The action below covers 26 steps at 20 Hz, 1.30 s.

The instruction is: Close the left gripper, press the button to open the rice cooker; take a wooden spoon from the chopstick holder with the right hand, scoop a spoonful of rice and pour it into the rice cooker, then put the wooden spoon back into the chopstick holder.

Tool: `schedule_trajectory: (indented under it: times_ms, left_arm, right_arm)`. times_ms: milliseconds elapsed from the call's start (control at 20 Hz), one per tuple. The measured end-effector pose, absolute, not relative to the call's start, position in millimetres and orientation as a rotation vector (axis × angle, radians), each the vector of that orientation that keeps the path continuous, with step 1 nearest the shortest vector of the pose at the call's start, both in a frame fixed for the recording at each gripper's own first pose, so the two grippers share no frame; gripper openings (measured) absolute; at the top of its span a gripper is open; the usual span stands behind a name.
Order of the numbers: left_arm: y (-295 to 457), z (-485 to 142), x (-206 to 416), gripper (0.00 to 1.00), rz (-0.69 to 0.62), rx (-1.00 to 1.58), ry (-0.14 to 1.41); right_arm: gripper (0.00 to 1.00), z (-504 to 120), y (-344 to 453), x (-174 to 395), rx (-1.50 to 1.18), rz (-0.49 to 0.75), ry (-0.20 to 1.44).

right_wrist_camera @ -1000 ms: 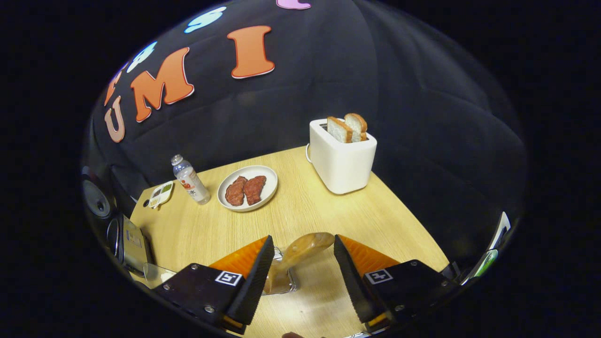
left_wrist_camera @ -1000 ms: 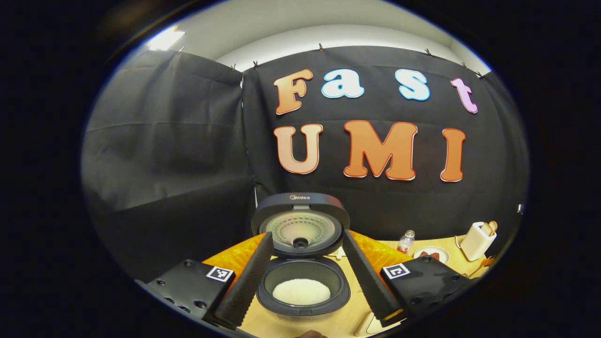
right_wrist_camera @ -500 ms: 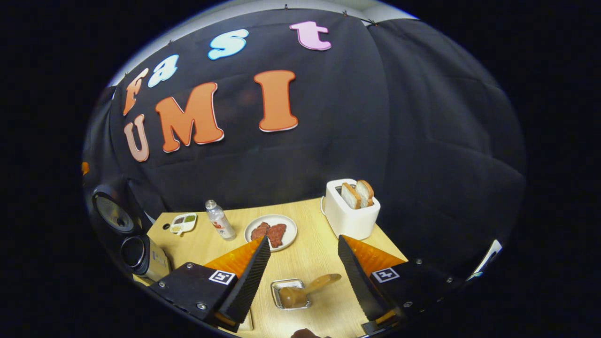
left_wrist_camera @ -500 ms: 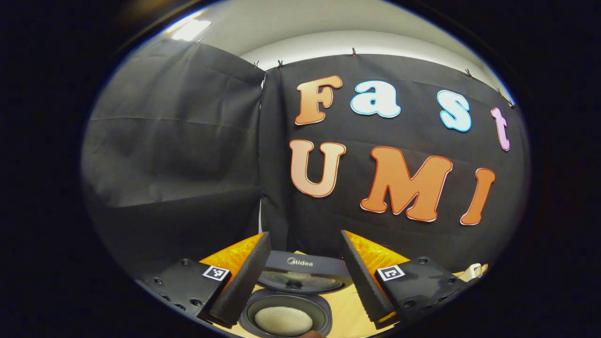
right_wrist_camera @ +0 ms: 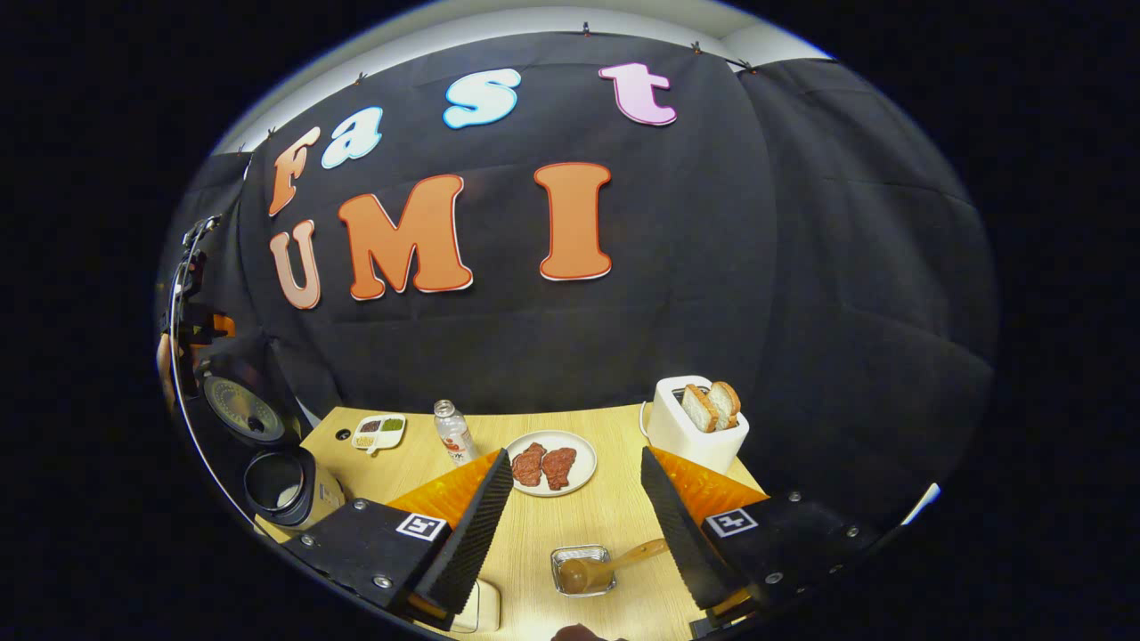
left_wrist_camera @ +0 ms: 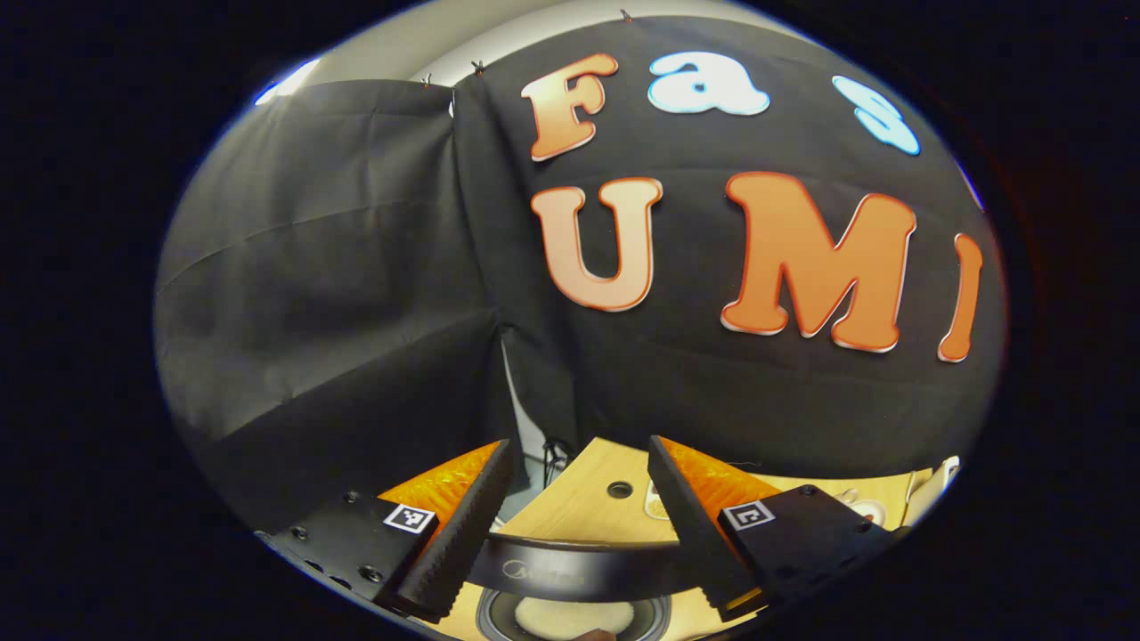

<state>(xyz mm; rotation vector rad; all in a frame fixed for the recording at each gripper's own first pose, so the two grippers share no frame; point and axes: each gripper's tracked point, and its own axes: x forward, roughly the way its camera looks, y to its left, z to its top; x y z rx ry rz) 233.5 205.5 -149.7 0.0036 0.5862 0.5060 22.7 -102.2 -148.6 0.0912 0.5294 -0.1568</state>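
Wooden spoon (right_wrist_camera: 598, 570): bowl in the chopstick holder (right_wrist_camera: 581, 570), handle slanting toward right gripper's (right_wrist_camera: 574, 525) spread, empty fingers, seemingly returned; left gripper (left_wrist_camera: 579, 516), likewise spread and empty, straddles the open rice cooker (left_wrist_camera: 570, 583) lid.

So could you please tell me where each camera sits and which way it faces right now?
Left gripper view: rides the left gripper, facing the booth wall above the open dark rice cooker; its own spread fingers show.
Right gripper view: rides the right gripper, looking along the light wooden table toward the white toaster; its own spread fingers show.
Shared: the rice cooker, the table.
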Motion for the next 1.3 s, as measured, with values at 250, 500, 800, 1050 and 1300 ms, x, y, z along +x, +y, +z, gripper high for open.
schedule_trajectory:
  times_ms: [250,500,800,1050,1300]
  left_arm:
    - [207.3,-188.1,213.5,0.94,0.493,-0.064,0.715]
    - [180.9,-212.6,163.3,0.95,0.431,-0.114,0.821]
    - [154.8,-259.6,102.6,0.96,0.388,-0.076,0.926]
    - [142.0,-297.4,60.9,0.95,0.373,-0.151,1.03]
    - [135.6,-331.8,36.2,0.98,0.359,-0.133,1.041]
  right_arm:
    - [0.9,-139.4,-70.3,39.9,0.093,-0.1,0.536]
    - [0.9,-143.8,-28.3,43.1,0.089,-0.026,0.547]
    - [0.9,-157.3,5.0,38.0,0.072,0.04,0.58]
    - [0.9,-158.9,22.4,33.4,0.064,0.084,0.579]
    - [0.9,-162.2,27.7,27.0,0.076,0.102,0.582]
